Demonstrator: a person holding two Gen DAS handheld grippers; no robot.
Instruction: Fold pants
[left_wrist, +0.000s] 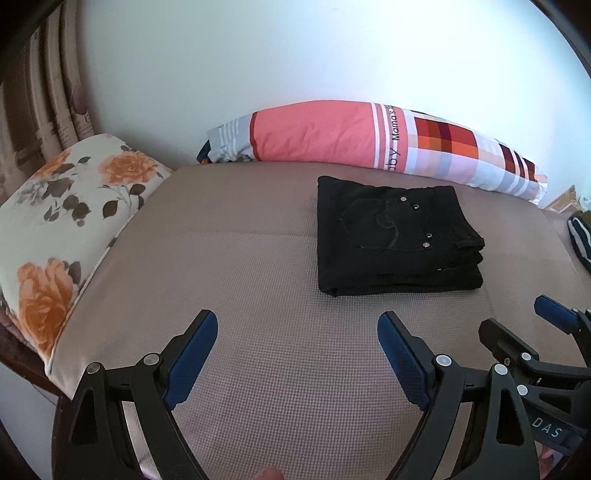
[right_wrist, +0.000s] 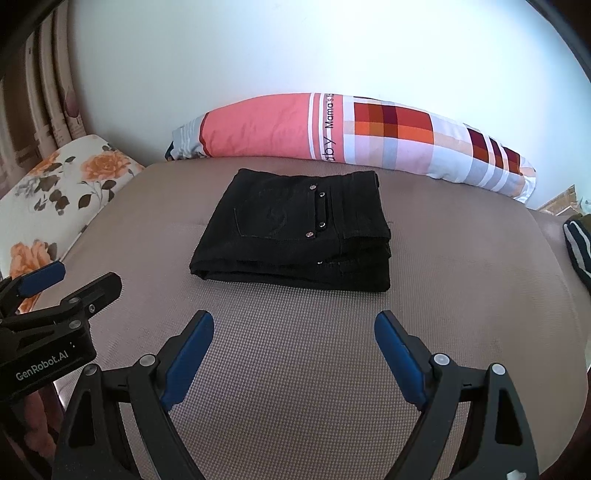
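Observation:
Black pants (left_wrist: 395, 236) lie folded into a compact stacked rectangle on the beige bed surface (left_wrist: 240, 295), back pocket with metal studs facing up. They also show in the right wrist view (right_wrist: 295, 236). My left gripper (left_wrist: 297, 325) is open and empty, held above the bed in front of the pants, to their left. My right gripper (right_wrist: 294, 325) is open and empty, in front of the pants. Each gripper shows at the edge of the other's view, the right gripper (left_wrist: 517, 317) and the left gripper (right_wrist: 81, 277).
A long pink and plaid pillow (right_wrist: 351, 133) lies along the white wall behind the pants. A floral pillow (left_wrist: 62, 218) sits at the left edge. A dark striped garment (right_wrist: 578, 247) lies at the far right. Curtains (left_wrist: 44, 92) hang at the left.

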